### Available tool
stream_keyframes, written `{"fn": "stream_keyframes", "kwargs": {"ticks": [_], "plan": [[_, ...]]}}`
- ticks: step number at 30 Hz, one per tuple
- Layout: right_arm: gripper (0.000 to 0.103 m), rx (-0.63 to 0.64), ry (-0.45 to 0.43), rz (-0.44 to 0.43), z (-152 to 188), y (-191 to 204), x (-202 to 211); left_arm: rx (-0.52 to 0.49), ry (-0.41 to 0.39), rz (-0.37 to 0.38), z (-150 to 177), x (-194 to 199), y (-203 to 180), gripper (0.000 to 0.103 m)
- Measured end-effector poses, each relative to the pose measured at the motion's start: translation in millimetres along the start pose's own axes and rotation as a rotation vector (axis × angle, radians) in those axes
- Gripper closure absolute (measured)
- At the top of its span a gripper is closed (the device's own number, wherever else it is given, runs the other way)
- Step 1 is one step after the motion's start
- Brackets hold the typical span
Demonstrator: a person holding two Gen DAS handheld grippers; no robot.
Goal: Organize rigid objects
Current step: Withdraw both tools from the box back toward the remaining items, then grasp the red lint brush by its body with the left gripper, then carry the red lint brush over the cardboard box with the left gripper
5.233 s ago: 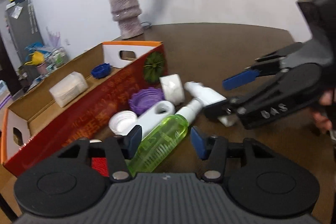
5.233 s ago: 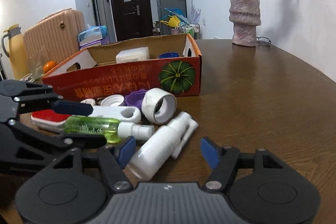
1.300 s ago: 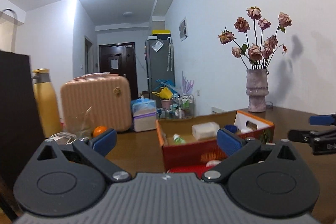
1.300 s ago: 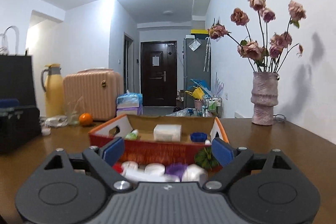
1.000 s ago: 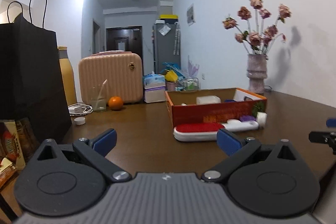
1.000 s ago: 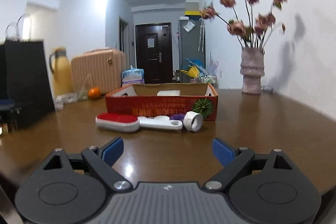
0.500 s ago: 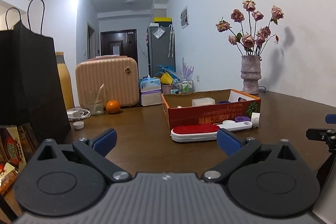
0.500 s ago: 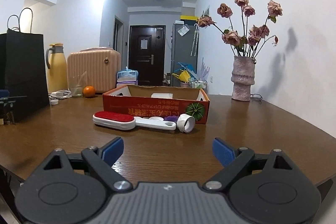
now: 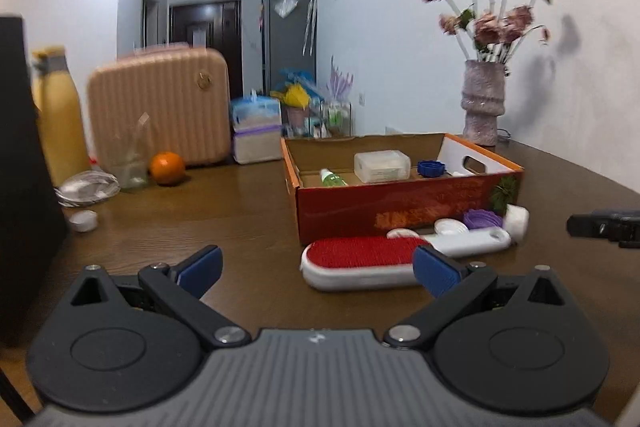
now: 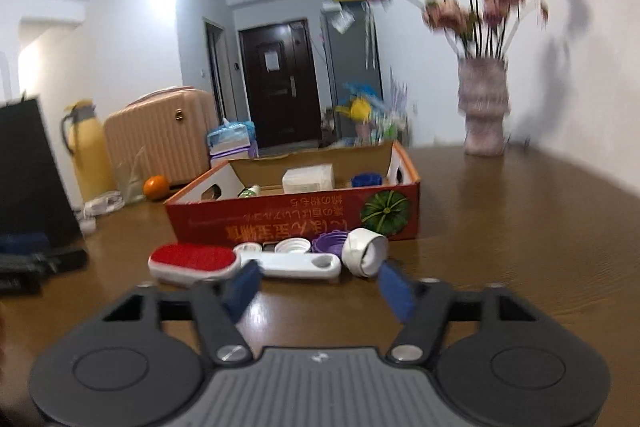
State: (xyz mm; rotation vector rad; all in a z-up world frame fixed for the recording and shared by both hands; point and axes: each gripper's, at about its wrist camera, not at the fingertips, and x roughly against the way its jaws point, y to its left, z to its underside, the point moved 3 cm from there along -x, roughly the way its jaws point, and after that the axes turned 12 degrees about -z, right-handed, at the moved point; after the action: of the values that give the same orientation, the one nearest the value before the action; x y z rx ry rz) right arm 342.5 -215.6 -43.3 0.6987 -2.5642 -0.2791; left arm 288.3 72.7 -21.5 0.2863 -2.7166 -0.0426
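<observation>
A red cardboard box (image 9: 400, 211) (image 10: 296, 221) stands on the brown table. Inside it lie a green bottle (image 9: 331, 179), a white case (image 9: 382, 166) and a blue cap (image 9: 431, 168). In front of the box lie a red-and-white lint brush (image 9: 360, 263) (image 10: 192, 261), white caps (image 10: 292, 246), a purple lid (image 10: 328, 243) and a white tape ring (image 10: 366, 251). My left gripper (image 9: 316, 269) is open and empty, a short way in front of the brush. My right gripper (image 10: 318, 289) is open and empty, just in front of the brush handle and the ring.
A vase of dried roses (image 9: 482, 107) stands behind the box at the right. At the left stand a black bag (image 9: 24, 167), a yellow flask (image 9: 60, 131), a glass (image 9: 130, 171), an orange (image 9: 167, 168) and a pink suitcase (image 9: 160, 107).
Both grippers have moved forward toward the box and the loose objects, which now look larger. The right gripper's fingers have drawn closer together but stay open.
</observation>
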Motion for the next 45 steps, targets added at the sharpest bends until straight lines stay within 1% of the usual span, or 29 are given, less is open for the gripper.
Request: {"fn": "stream_keyframes", "kwargs": {"ticks": [2,4,6,8,10,11,12,13,15,17,19,20,23,25,27,29,31,34,36,38,40,42,45], "plan": [[0.062,-0.111,0.044,-0.021,-4.8,-17.8,-27.1,0.042,0.045,0.009,-10.2,-26.2,-0.5,0.0],[0.065,-0.184,0.071,-0.029,-6.2,-30.3,-51.1,0.076,0.092,0.044,-18.3,-53.3,-1.7,0.0],[0.064,-0.218,0.055,-0.013,-6.3,-37.1,-66.6,0.074,0.124,0.079,-21.3,-73.6,-4.9,0.001],[0.065,-0.249,0.069,-0.005,-5.0,-42.5,-79.2,0.024,0.143,0.103,-20.2,-90.3,-11.1,0.003],[0.067,-0.244,0.087,0.017,-1.5,-44.7,-88.8,0.001,0.17,0.113,-15.4,-103.2,-15.3,0.015],[0.07,-0.236,0.092,0.031,-0.2,-45.1,-92.0,0.007,0.187,0.107,-12.3,-108.5,-15.2,0.018],[0.071,-0.233,0.091,0.038,1.2,-46.6,-94.3,0.015,0.215,0.106,-8.3,-114.8,-14.6,0.026],[0.073,-0.237,0.093,0.047,3.5,-48.9,-96.7,0.028,0.24,0.108,-4.7,-119.8,-14.2,0.029],[0.074,-0.238,0.079,0.047,3.3,-52.2,-96.4,0.09,0.251,0.138,0.4,-123.6,-8.2,0.029],[0.077,-0.209,0.087,0.05,3.3,-50.5,-98.3,0.141,0.277,0.169,2.0,-126.3,-2.8,0.03],[0.079,-0.185,0.101,0.062,1.9,-47.6,-100.7,0.173,0.291,0.202,2.1,-127.8,-0.2,0.037],[0.082,-0.178,0.106,0.062,0.9,-47.1,-101.4,0.191,0.296,0.208,2.7,-127.4,1.1,0.037],[0.09,-0.205,0.116,0.033,0.9,-46.3,-101.2,0.203,0.281,0.168,4.9,-112.4,0.6,0.04],[0.09,-0.234,0.133,0.024,2.3,-42.7,-91.9,0.213,0.285,0.136,7.7,-95.3,-1.4,0.041],[0.09,-0.24,0.101,0.004,6.4,-36.6,-75.3,0.246,0.262,0.117,12.6,-70.4,1.6,0.042],[0.09,-0.232,0.059,-0.011,9.3,-27.9,-54.3,0.261,0.208,0.108,16.7,-40.2,3.7,0.043],[0.09,-0.195,0.003,-0.021,10.0,-13.5,-28.8,0.263,0.106,0.088,16.5,-1.5,3.1,0.044],[0.09,-0.097,-0.114,-0.023,9.1,16.5,19.2,0.256,-0.065,0.065,14.5,58.4,-0.8,0.044],[0.09,-0.06,-0.188,-0.035,7.9,31.4,50.3,0.275,-0.139,0.068,14.6,90.5,-0.7,0.044],[0.09,-0.03,-0.244,-0.044,6.5,41.4,76.2,0.3,-0.182,0.088,14.2,115.3,1.6,0.044],[0.09,-0.009,-0.275,-0.049,4.9,46.8,96.2,0.301,-0.211,0.108,12.4,129.8,1.5,0.044],[0.09,0.0,-0.293,-0.049,2.8,48.1,109.1,0.307,-0.216,0.129,9.7,137.4,-0.4,0.044],[0.09,-0.024,-0.322,-0.042,-3.7,40.3,118.0,0.311,-0.207,0.161,7.3,135.5,-5.0,0.044]]}}
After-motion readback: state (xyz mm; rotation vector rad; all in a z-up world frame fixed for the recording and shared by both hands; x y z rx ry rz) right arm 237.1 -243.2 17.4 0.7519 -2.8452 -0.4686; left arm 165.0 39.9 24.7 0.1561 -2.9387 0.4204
